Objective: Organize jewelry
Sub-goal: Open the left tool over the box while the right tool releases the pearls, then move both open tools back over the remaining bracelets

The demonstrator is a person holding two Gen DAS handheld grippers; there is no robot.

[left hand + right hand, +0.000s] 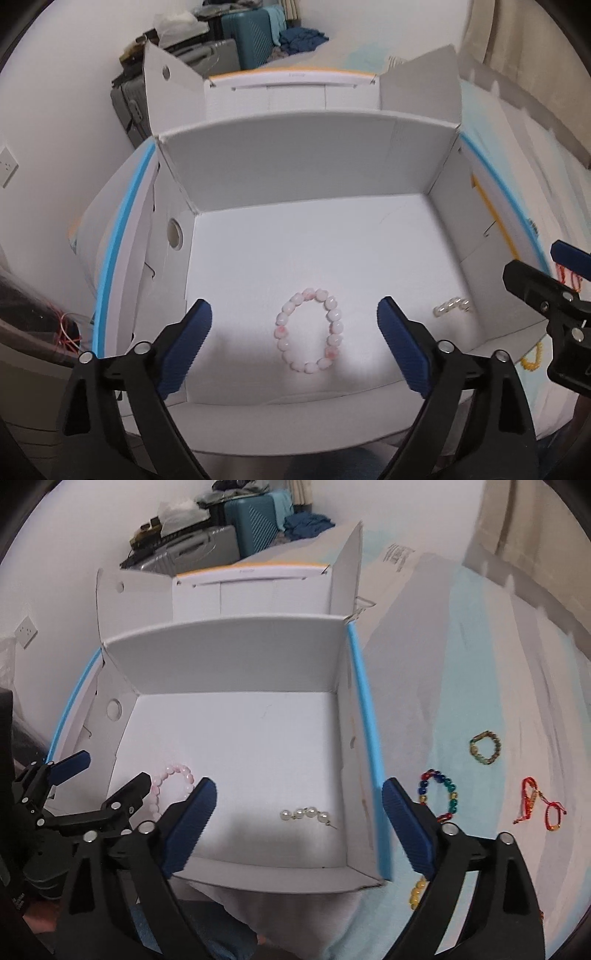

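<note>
Left wrist view. Left gripper (294, 345) hangs over the near end of the white box (295, 162); fingers (184, 343) spread wide, nothing held. Pink bracelet (308, 330) lies flat on the box floor, between the two fingers and a little ahead of the tips, touching neither. Pearl piece (452, 305) sits on the box floor beyond the right-hand finger, near the box's right wall. Right gripper (546, 291) shows at the right edge; its opening can't be read from here. A yellow bracelet (532, 358) lies outside the box, partly hidden.

Right wrist view. Right gripper (299, 825) straddles the box's right wall; fingers (406, 827) wide, empty. Pearl piece (308, 815) lies between the fingers, on the box floor. Pink bracelet (173, 779) is beyond the left-hand finger, under the left gripper (92, 775). Outside the box, on the bed cover (480, 686) past the right-hand finger: multicolour bracelet (437, 794), green-brown bracelet (485, 747), two red cord bracelets (539, 805).

Handling, judged: bracelets are light, limp loops of hard smooth beads; beads may roll or slip under the pads. Best hold is across one side of the loop, pinching one or two beads, so the rest hangs. Red cords are thin and soft; pinch at a knot or bead.
</note>
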